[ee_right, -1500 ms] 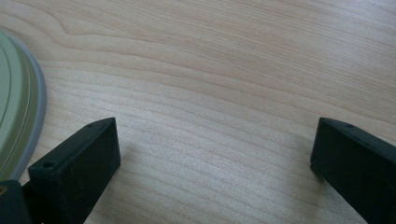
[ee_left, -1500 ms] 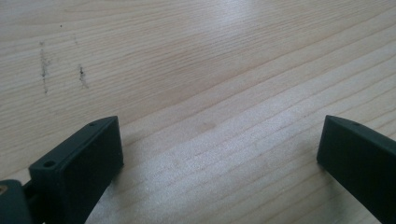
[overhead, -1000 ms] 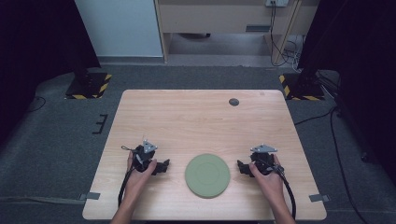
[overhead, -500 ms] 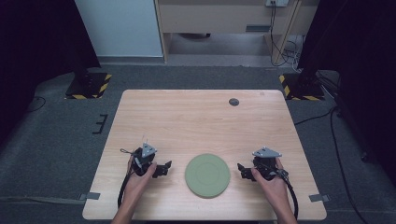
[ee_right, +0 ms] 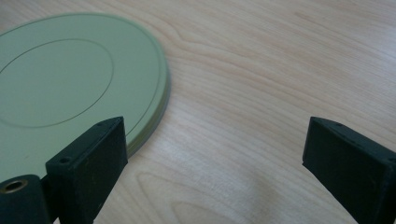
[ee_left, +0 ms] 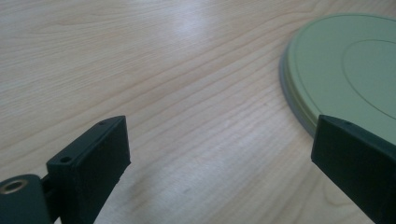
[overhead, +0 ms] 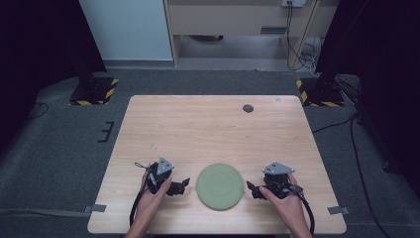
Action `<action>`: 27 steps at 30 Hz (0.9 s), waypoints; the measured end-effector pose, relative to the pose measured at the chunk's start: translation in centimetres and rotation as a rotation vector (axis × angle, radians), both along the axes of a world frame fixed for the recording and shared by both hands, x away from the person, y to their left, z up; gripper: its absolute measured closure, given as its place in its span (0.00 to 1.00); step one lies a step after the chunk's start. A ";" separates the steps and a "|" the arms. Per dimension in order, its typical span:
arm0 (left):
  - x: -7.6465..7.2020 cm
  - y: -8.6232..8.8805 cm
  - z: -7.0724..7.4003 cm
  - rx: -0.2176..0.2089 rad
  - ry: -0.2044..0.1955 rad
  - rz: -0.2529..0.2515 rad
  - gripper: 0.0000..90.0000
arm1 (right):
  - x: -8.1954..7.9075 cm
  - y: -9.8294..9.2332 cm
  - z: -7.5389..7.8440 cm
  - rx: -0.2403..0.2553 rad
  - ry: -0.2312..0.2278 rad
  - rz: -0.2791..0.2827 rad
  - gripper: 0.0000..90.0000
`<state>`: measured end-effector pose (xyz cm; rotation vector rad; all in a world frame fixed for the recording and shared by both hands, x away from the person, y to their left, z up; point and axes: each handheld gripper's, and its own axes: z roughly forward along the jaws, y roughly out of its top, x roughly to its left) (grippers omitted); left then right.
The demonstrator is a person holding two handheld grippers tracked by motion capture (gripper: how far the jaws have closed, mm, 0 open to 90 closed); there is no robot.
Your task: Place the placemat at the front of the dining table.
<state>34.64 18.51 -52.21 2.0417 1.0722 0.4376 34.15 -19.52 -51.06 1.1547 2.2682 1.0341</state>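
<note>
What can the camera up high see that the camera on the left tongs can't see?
The high view alone takes in the whole table, the small dark spot near its far edge, both hands with the left tongs and right tongs, and the grey floor around. The left gripper view alone gives a close look along its own tongs, jaws wide open, and the plate's layered rim. Both share the green plate lying flat on light wood.
</note>
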 end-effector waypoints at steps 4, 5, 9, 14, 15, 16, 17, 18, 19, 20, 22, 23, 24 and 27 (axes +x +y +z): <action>-0.5 -0.3 -0.2 0.003 0.013 -0.005 0.04 | -0.8 0.4 -0.3 -0.031 0.004 0.026 0.07; -0.5 -0.5 -0.1 0.000 0.012 -0.009 0.04 | -0.9 0.5 -0.4 -0.036 0.005 0.032 0.07; -0.7 -1.3 -0.3 0.008 0.023 -0.055 0.04 | -1.0 0.9 -0.5 -0.050 0.007 0.048 0.07; -0.6 -1.7 -0.5 -0.001 0.028 -0.055 0.04 | -1.1 1.2 -0.7 -0.070 0.005 0.068 0.07; -0.6 -1.7 -0.5 -0.003 0.028 -0.056 0.04 | -1.1 1.2 -0.7 -0.073 0.006 0.072 0.07; -0.7 -1.8 -0.5 -0.004 0.027 -0.061 0.04 | -1.1 1.3 -0.7 -0.072 0.009 0.076 0.07; -0.7 -1.8 -0.5 -0.005 0.029 -0.065 0.04 | -1.1 1.3 -0.7 -0.073 0.011 0.080 0.07; -0.7 -1.8 -0.5 -0.005 0.029 -0.065 0.04 | -1.1 1.3 -0.7 -0.073 0.011 0.080 0.07; -0.7 -2.0 -0.5 -0.002 0.030 -0.071 0.04 | -1.1 1.4 -0.8 -0.073 0.012 0.086 0.07; -0.7 -2.0 -0.5 -0.002 0.030 -0.071 0.04 | -1.1 1.4 -0.8 -0.073 0.012 0.086 0.07; -0.8 -2.4 -0.5 0.007 0.025 -0.080 0.04 | -1.2 1.6 -0.8 -0.077 0.015 0.097 0.07; -0.8 -2.4 -0.5 0.008 0.025 -0.080 0.04 | -1.2 1.6 -0.8 -0.075 0.017 0.098 0.07; -0.8 -2.4 -0.6 0.009 0.027 -0.079 0.04 | -1.2 1.7 -0.8 -0.075 0.018 0.099 0.07; -0.8 -2.6 -0.7 0.012 0.029 -0.081 0.04 | -1.2 1.8 -0.9 -0.078 0.016 0.105 0.07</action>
